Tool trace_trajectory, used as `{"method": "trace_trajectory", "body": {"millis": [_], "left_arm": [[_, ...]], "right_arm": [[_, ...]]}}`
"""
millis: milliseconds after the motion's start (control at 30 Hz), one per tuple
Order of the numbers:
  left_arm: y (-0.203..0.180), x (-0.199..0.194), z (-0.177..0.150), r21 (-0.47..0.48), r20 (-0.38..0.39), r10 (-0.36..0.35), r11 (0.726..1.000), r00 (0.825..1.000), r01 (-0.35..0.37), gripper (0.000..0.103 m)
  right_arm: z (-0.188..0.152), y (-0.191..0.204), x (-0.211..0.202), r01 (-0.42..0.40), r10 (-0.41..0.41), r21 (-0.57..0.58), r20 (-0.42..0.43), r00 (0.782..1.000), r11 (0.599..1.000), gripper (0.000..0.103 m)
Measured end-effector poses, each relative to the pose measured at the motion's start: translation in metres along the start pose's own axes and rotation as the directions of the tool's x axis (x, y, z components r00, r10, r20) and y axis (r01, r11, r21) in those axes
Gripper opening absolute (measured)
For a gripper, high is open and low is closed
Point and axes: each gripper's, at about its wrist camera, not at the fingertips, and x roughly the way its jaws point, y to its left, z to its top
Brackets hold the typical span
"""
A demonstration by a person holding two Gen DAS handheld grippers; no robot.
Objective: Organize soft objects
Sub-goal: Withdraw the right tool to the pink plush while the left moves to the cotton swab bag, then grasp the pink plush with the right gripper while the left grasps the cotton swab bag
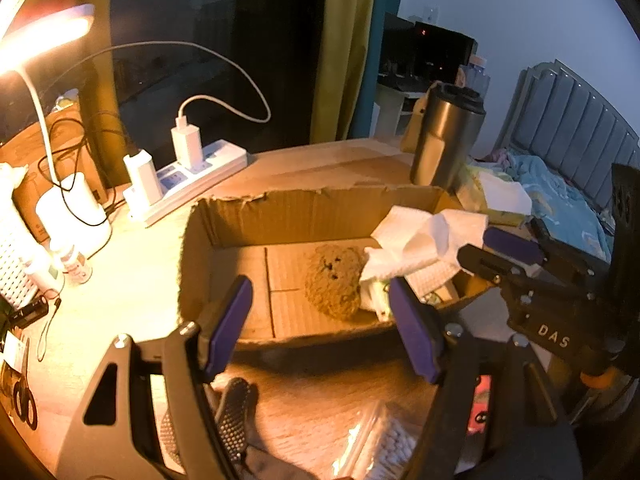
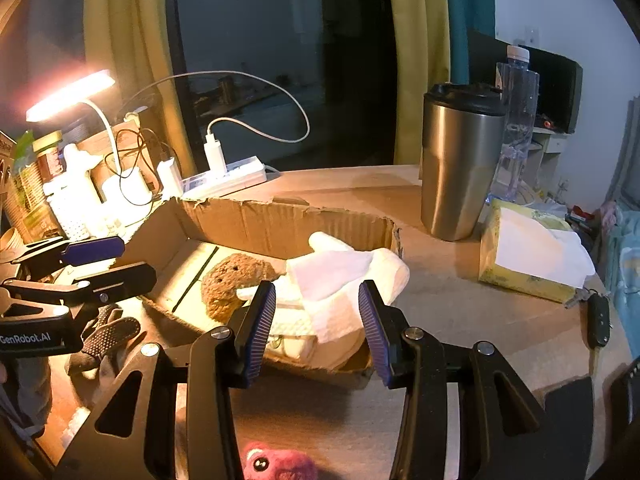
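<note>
meanwhile, both empty: left tool (image 1: 320, 322) and right tool (image 2: 317, 322) spread wide above cardboard box (image 1: 256, 216); pink plush (image 2: 276, 465), light, squashy, best pinched mid-body.

The box (image 2: 288, 220) is plain brown cardboard. Inside, the plush (image 2: 230, 284) is nubbly brown with dark dots, and the tissue (image 2: 340, 280) is white. Gripper pads (image 2: 262, 328) are ribbed purple on black. The tumbler (image 2: 456, 168) is steel grey with a black lid; the pink toy (image 2: 272, 464) has black eyes.

Pink plush toy (image 2: 276, 465) cut off by bottom edge, scissors (image 1: 25, 396) partly cropped
</note>
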Motion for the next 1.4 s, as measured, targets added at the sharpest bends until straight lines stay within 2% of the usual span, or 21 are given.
{"method": "trace_trajectory", "body": {"millis": [933, 1400], "left_arm": [[0.004, -0.042, -0.031, -0.001, 0.021, -0.042, 0.999, 0.999, 0.042, 0.072], [0.001, -0.051, -0.048, 0.004, 0.011, -0.063, 0.998, 0.998, 0.063, 0.072]], "right_arm": [[-0.022, 0.036, -0.045, 0.018, -0.018, -0.006, 0.01, 1.0, 1.0, 0.046], [-0.042, 0.042, -0.058, 0.04, -0.04, 0.01, -0.017, 0.999, 0.999, 0.046]]}}
